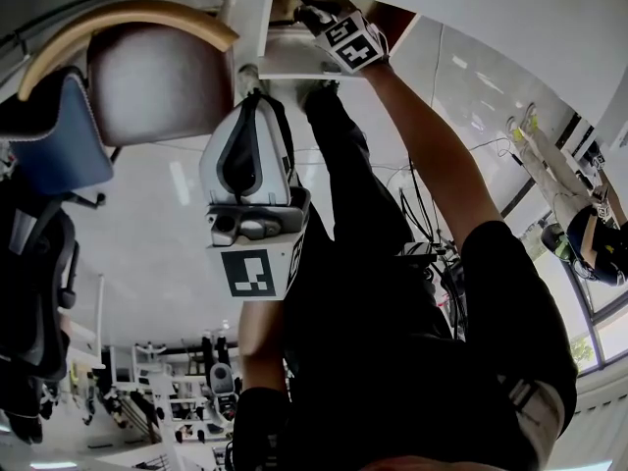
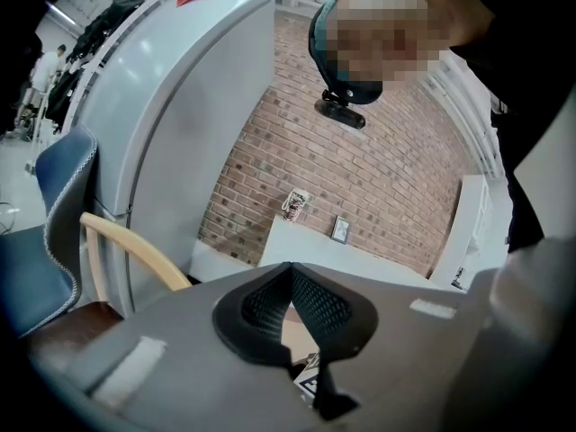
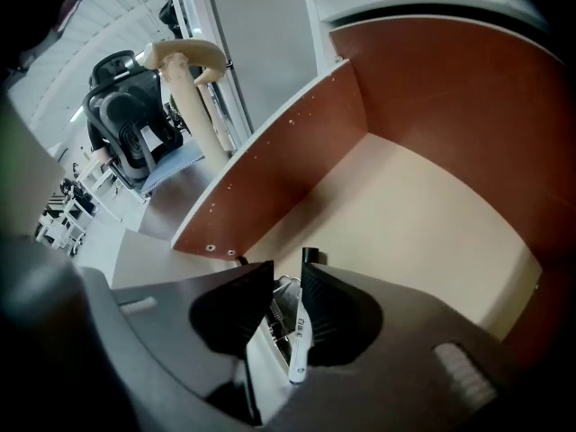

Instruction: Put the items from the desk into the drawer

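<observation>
The drawer (image 3: pixel 423 196) stands open, with brown side walls and a bare beige bottom. My right gripper (image 3: pixel 288 275) hovers over its near end, shut on a white pen (image 3: pixel 300 336) with a black tip; some thin metal piece lies in the jaws beside the pen. In the head view the right gripper (image 1: pixel 345 39) reaches into the drawer (image 1: pixel 294 62) at arm's length. My left gripper (image 1: pixel 253 180) hangs back from the drawer, nearer the body. In its own view the left gripper (image 2: pixel 290 270) has its pads pressed together with nothing between them.
A chair with a curved wooden back (image 1: pixel 128 23) stands beside the drawer, with a blue cushioned seat (image 1: pixel 59 140) further left. A tall white cabinet (image 2: pixel 180 106) and a brick wall (image 2: pixel 378 169) lie ahead of the left gripper. A cup (image 2: pixel 295 203) stands on a white ledge.
</observation>
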`<action>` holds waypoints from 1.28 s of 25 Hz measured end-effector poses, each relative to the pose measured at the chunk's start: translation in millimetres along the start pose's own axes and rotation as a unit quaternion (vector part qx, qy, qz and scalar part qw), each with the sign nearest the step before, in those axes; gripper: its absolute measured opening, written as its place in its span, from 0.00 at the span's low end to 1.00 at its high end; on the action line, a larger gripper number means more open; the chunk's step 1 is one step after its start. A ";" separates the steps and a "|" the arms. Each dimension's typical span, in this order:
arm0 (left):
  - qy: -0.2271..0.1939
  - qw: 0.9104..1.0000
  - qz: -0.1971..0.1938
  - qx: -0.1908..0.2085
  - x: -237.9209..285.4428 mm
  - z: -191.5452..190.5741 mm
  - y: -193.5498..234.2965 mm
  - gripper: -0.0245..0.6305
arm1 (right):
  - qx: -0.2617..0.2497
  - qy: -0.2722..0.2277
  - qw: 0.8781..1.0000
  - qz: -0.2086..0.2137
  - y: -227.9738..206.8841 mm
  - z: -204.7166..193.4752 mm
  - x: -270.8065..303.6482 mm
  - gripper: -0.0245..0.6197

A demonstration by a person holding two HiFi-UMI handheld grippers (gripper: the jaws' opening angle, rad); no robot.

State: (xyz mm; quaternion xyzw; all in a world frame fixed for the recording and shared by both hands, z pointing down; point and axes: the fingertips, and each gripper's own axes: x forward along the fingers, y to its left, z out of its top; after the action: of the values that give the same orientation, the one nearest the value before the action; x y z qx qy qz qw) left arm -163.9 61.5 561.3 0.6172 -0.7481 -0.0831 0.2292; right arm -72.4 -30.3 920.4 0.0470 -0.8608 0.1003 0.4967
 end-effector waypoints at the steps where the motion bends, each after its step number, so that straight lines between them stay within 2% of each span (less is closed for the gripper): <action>1: -0.001 1.000 0.000 0.001 -1.8 1.6 -1.8 0.05 | 0.000 -0.003 1.000 -0.001 0.3 1.8 -5.1 0.20; 4: 0.000 1.000 0.001 0.001 -11.8 9.7 -7.7 0.05 | 0.015 -0.009 1.000 -0.004 7.1 5.3 -26.8 0.19; 7: -0.005 1.000 0.001 0.004 -21.5 21.3 -8.2 0.05 | 0.058 -0.028 0.998 -0.015 10.9 13.5 -49.6 0.13; 11: -0.024 1.000 -0.007 0.017 -28.8 41.2 -14.4 0.05 | 0.126 -0.062 0.989 -0.040 2.2 25.0 -85.7 0.05; 16: -0.033 0.999 -0.017 0.027 -48.9 66.7 -35.1 0.05 | 0.182 -0.090 0.977 -0.059 12.1 31.5 -149.9 0.05; 23: -0.045 0.997 -0.040 0.041 -71.2 97.4 -66.7 0.05 | 0.207 -0.146 0.964 -0.079 25.2 58.0 -240.0 0.05; 29: -0.058 0.995 -0.066 0.053 -82.6 128.2 -97.1 0.05 | 0.201 -0.210 0.952 -0.098 37.2 92.8 -328.2 0.05; 32: -0.066 0.993 -0.075 0.056 -84.2 143.6 -108.2 0.05 | 0.197 -0.249 0.942 -0.111 39.3 111.3 -373.0 0.05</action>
State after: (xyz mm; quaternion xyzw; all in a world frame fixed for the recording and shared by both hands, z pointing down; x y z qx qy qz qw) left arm -120.9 95.4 370.5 0.6763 -0.7168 -0.0985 0.1380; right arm 13.7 -23.4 538.8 0.2626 -0.9094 0.1973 0.2551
